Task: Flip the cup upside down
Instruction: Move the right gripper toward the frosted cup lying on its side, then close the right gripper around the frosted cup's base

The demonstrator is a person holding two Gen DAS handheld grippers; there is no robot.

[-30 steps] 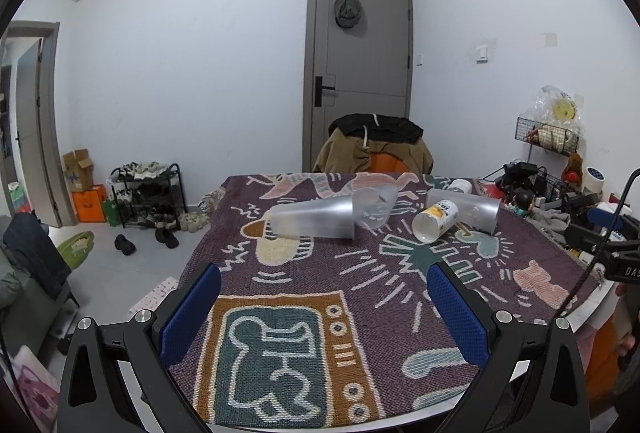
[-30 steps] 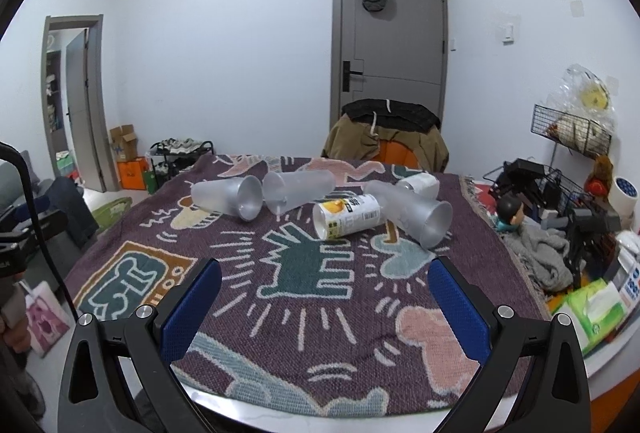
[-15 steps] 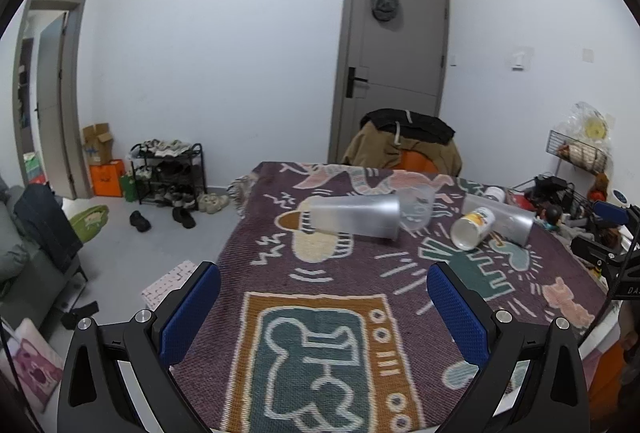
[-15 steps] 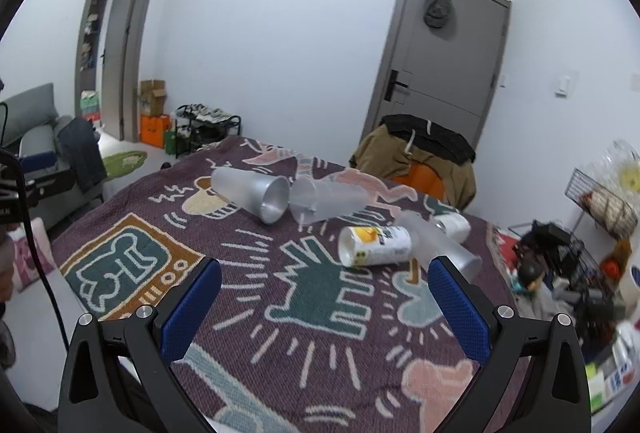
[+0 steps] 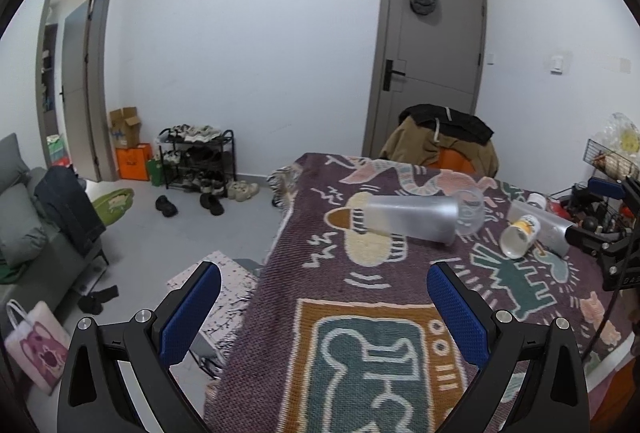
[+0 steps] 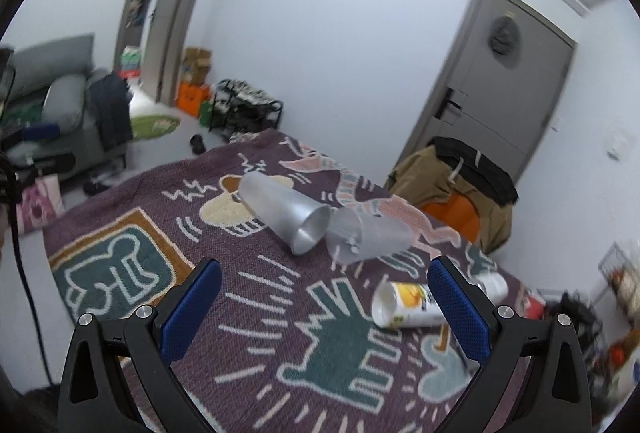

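Several cups lie on their sides on a patterned purple tablecloth (image 6: 256,297). A tall frosted cup (image 6: 282,211) lies with its mouth toward me, a clear cup (image 6: 368,235) beside it on the right. A white cup with a yellow print (image 6: 408,305) lies near my right finger. My right gripper (image 6: 324,311) is open and empty, short of the cups. My left gripper (image 5: 324,311) is open and empty at the table's left edge. In its view the frosted cup (image 5: 408,219), clear cup (image 5: 472,211), printed cup (image 5: 520,237) and another frosted cup (image 5: 552,227) lie ahead.
A chair draped with a brown jacket (image 5: 440,145) stands behind the table by a grey door (image 5: 428,65). A shoe rack (image 5: 196,161), boxes and a sofa (image 5: 24,229) are on the left. Cluttered shelves (image 5: 600,201) stand at the right.
Both grippers have swung to the left and come closer to the table. The cups now sit further right in both views. The right view tilts. The cups have not moved.
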